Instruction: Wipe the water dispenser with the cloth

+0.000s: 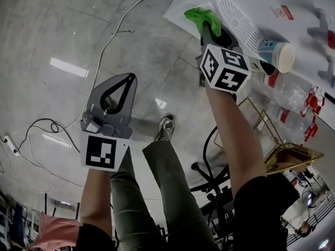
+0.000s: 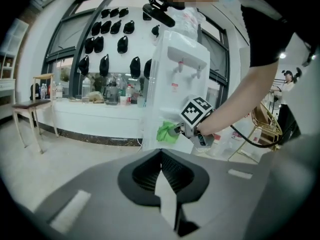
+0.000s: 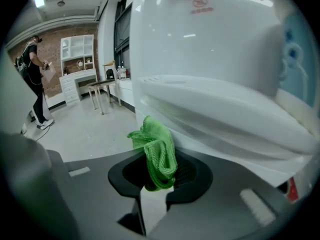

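Most wiping seems left: right hand-held gripper (image 1: pixel 207 30) pinches the cloth (image 1: pixel 201 15) at the water dispenser (image 3: pixel 210 59) ahead; left hand-held gripper (image 1: pixel 129 78) closed, empty.

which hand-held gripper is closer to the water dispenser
Right. The right hand-held gripper, clamping the green cloth, is right at the water dispenser; the left hand-held gripper hangs well back from it.

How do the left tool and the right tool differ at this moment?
The left tool is shut on nothing; the right tool is shut on the green cloth. The left tool is held away from the water dispenser; the right tool is close up at its white body. Both have jaws together.
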Action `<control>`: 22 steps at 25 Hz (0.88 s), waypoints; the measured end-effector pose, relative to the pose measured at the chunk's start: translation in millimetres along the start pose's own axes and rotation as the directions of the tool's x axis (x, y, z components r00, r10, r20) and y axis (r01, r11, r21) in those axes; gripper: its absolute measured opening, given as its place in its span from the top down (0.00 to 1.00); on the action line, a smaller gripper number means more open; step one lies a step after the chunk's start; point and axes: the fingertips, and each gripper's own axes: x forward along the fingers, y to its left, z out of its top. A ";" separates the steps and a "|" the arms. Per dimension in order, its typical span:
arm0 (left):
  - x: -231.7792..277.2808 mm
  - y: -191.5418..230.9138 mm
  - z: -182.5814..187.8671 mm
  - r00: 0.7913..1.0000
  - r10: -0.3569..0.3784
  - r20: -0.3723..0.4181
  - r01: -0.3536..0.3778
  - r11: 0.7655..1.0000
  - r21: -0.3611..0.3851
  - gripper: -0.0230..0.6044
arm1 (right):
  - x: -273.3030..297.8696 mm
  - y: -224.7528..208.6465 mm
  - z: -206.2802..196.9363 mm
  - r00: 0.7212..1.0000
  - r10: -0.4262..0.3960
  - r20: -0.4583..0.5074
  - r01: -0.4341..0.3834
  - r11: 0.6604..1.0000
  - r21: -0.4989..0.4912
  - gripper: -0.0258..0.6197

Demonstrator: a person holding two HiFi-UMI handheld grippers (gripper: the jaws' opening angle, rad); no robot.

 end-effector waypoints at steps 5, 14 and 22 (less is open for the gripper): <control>12.4 -26.6 2.2 0.999 -0.035 0.018 0.035 0.999 0.020 0.96 | -37.4 -70.1 -34.6 0.998 -0.055 -0.022 0.055 0.998 0.032 0.82; 30.2 -65.0 3.8 0.997 -0.082 0.014 0.081 0.996 0.040 0.96 | -93.7 -176.0 -81.0 0.974 -0.216 -0.066 0.222 0.968 0.119 0.82; 34.0 -74.4 12.1 0.993 -0.117 0.029 0.117 0.993 0.029 0.96 | -113.5 -172.7 -116.1 0.962 -0.260 -0.084 0.273 0.935 0.225 0.82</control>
